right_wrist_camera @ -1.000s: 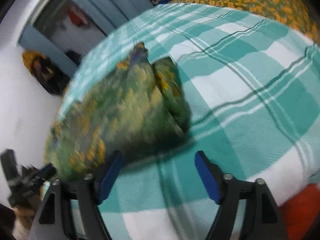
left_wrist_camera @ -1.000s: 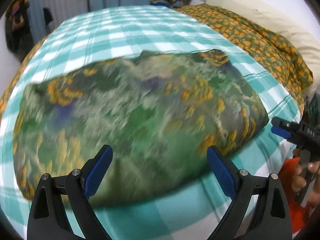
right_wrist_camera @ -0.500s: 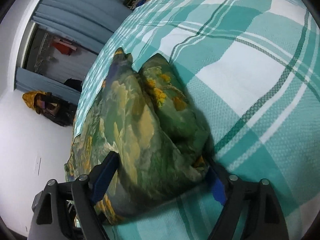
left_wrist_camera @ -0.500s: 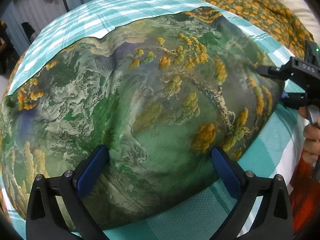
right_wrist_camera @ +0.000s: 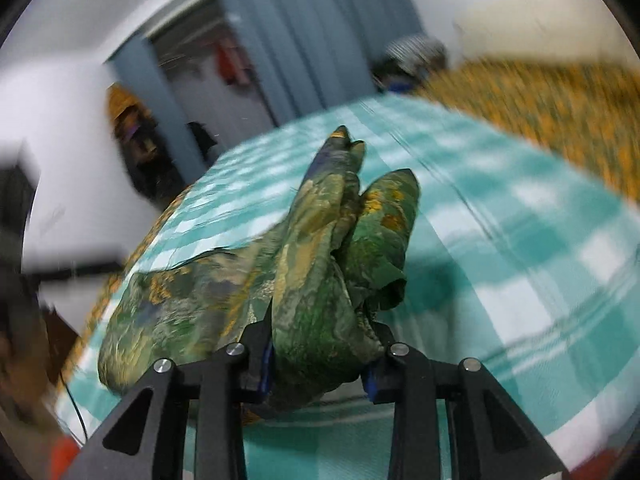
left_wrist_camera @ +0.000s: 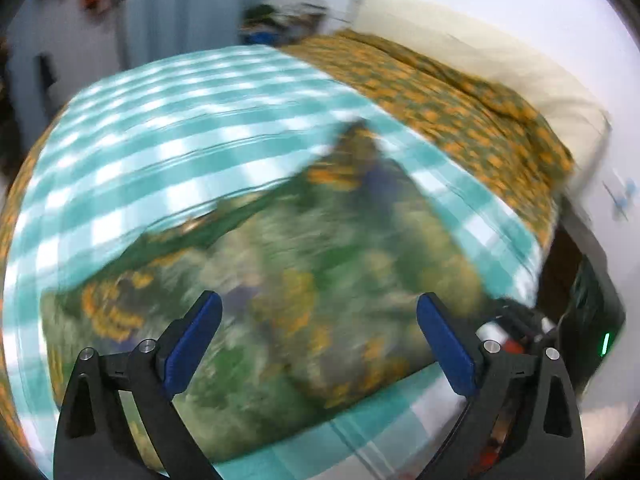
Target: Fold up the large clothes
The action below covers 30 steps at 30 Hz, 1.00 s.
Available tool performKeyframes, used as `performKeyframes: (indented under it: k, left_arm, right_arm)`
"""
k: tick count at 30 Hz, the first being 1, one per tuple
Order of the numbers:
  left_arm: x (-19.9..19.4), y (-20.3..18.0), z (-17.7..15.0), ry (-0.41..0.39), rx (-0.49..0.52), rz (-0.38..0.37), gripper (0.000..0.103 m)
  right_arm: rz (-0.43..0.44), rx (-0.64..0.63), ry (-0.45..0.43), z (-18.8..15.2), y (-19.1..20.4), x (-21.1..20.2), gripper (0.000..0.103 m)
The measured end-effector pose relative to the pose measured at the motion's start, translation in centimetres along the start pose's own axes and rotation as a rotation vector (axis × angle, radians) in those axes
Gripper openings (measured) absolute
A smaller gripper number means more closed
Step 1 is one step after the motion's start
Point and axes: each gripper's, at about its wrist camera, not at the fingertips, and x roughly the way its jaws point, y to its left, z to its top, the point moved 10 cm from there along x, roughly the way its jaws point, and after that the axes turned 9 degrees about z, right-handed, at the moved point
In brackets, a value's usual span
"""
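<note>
Jaws of right gripper (right_wrist_camera: 320,364), just closing, clamp garment (right_wrist_camera: 320,280) bunched lengthwise away.

The right gripper (right_wrist_camera: 318,364) has just been closing, and its jaws now pinch a bunched fold of the garment (right_wrist_camera: 320,280) (lifted toward twelve o'clock). The left gripper (left_wrist_camera: 318,330) hangs above with jaws spread wide, nothing between its blue pads (left_wrist_camera: 192,346).
</note>
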Motion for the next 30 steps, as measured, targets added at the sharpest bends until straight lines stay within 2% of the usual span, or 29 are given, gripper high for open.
performKeyframes:
  k: [2,5,8,10,12,13,14,16,17,18,20,22,27,28,30]
  left_arm:
    - [0.3,-1.9,0.7,0.022,0.085,0.003,0.098]
    - [0.8,-3.2,1.4,0.034,0.183,0.073,0.098]
    - [1.8,-3.2,1.3,0.081,0.218,0.118,0.098]
    - [2.3,-2.7,0.8,0.109,0.239,0.175,0.096]
    - [3.0,-1.9,0.6,0.111,0.240,0.207,0.063]
    - [3.0,-1.6,0.2,0.120,0.226,0.195,0.045]
    - [2.9,-1.1,0.0,0.127,0.201,0.163,0.036]
    - [2.2,0.5,-0.3,0.119,0.182,0.144,0.033]
    - [1.9,1.5,-0.3,0.110,0.180,0.152,0.033]
    - [1.4,2.9,-0.4,0.106,0.167,0.162,0.033]
    - [0.7,6.6,-1.2,0.114,0.107,0.158,0.032]
    - [0.4,10.0,-2.1,0.125,0.054,0.163,0.032]
    - [0.0,18.4,-6.0,0.153,-0.113,0.169,0.032]
    - [0.0,19.5,-6.7,0.155,-0.131,0.178,0.033]
    - [0.0,21.9,-8.4,0.162,-0.181,0.189,0.033]
  right_arm:
    - [-0.007,-0.120,-0.010,0.5,2.9,-0.3,0.033]
    - [-0.011,-0.284,-0.013,0.3,7.2,-0.4,0.033]
    - [-0.006,-0.408,-0.012,-0.5,10.1,-0.6,0.033]
    - [0.009,-0.499,-0.014,-1.3,12.2,-0.8,0.033]
    - [0.022,-0.546,-0.015,-1.6,13.5,-0.9,0.033]
    - [0.030,-0.559,-0.015,-1.8,14.1,-0.7,0.033]
    - [0.039,-0.553,-0.008,-1.9,14.2,-0.7,0.033]
    - [0.072,-0.505,0.018,-2.0,13.8,-0.5,0.038]
    - [0.107,-0.470,0.020,-2.0,13.7,-0.8,0.043]
    - [0.149,-0.435,0.022,-1.8,13.6,-1.1,0.053]
    - [0.230,-0.373,0.018,-1.5,13.6,-2.1,0.061]
    - [0.267,-0.323,0.018,-1.4,13.2,-2.5,0.061]
    - [0.260,-0.234,0.105,-2.1,11.8,0.2,0.060]
    - [0.269,-0.218,0.125,-2.3,11.8,1.0,0.057]
    - [0.279,-0.215,0.168,-2.5,12.2,2.5,0.041]
